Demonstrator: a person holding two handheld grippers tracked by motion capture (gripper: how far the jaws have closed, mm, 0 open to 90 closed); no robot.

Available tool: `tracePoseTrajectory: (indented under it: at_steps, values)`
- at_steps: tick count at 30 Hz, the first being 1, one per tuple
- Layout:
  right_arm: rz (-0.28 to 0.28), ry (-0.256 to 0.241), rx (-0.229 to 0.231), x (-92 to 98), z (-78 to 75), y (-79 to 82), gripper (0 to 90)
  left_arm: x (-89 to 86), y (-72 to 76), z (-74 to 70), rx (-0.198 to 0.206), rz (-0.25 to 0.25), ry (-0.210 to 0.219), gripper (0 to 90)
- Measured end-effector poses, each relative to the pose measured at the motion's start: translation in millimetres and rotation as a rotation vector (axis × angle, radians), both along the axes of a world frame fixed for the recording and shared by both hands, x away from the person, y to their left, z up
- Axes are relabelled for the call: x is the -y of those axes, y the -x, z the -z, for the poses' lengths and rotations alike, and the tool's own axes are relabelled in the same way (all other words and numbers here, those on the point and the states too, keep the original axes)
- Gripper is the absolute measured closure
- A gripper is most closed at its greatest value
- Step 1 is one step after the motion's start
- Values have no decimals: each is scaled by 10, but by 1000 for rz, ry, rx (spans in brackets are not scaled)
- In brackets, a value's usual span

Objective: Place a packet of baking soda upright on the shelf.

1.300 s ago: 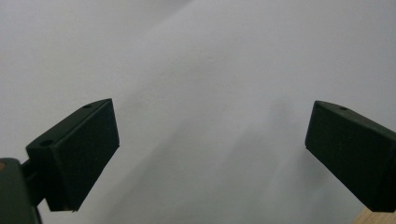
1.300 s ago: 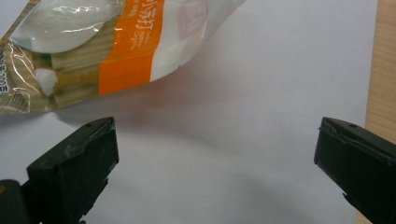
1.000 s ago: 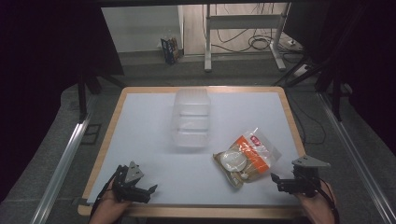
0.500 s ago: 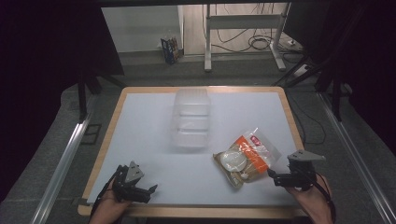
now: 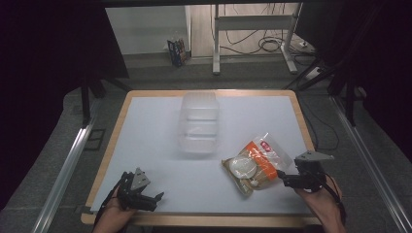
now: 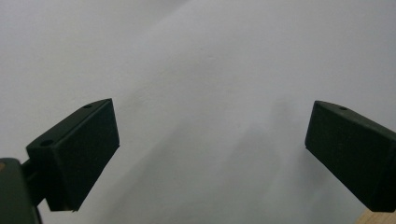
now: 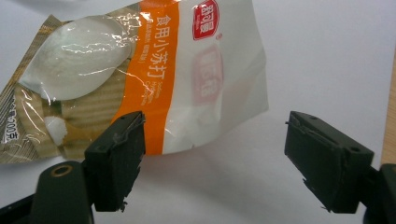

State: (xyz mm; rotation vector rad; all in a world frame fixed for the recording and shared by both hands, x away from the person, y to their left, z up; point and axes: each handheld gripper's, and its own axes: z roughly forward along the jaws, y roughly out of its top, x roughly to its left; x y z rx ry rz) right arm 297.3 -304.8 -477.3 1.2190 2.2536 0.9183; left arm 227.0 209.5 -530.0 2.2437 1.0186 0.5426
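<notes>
Right gripper (image 5: 285, 177), jaws spread, has crept toward the snack bag (image 5: 253, 163) at ten o'clock; slick film may slip. Left gripper (image 5: 154, 199) idles, spread.

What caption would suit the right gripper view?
Open right gripper hovering at the edge of an orange-and-clear snack bag on the white table.

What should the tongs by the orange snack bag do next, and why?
Probably slide the right tongs forward a little, then close. Their jaws stand open just short of the bag; its clear edge lies between them but isn't gripped yet. The left tongs wait open over the bare table.
</notes>
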Motion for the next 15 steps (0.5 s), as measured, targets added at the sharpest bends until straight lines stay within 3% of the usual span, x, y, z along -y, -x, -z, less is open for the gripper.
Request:
tracePoseTrajectory:
  at_steps: [15]
  values:
    - [-31, 32, -40, -122, -7, -206, 268, 6, 1, 2, 1, -1, -4, 29]
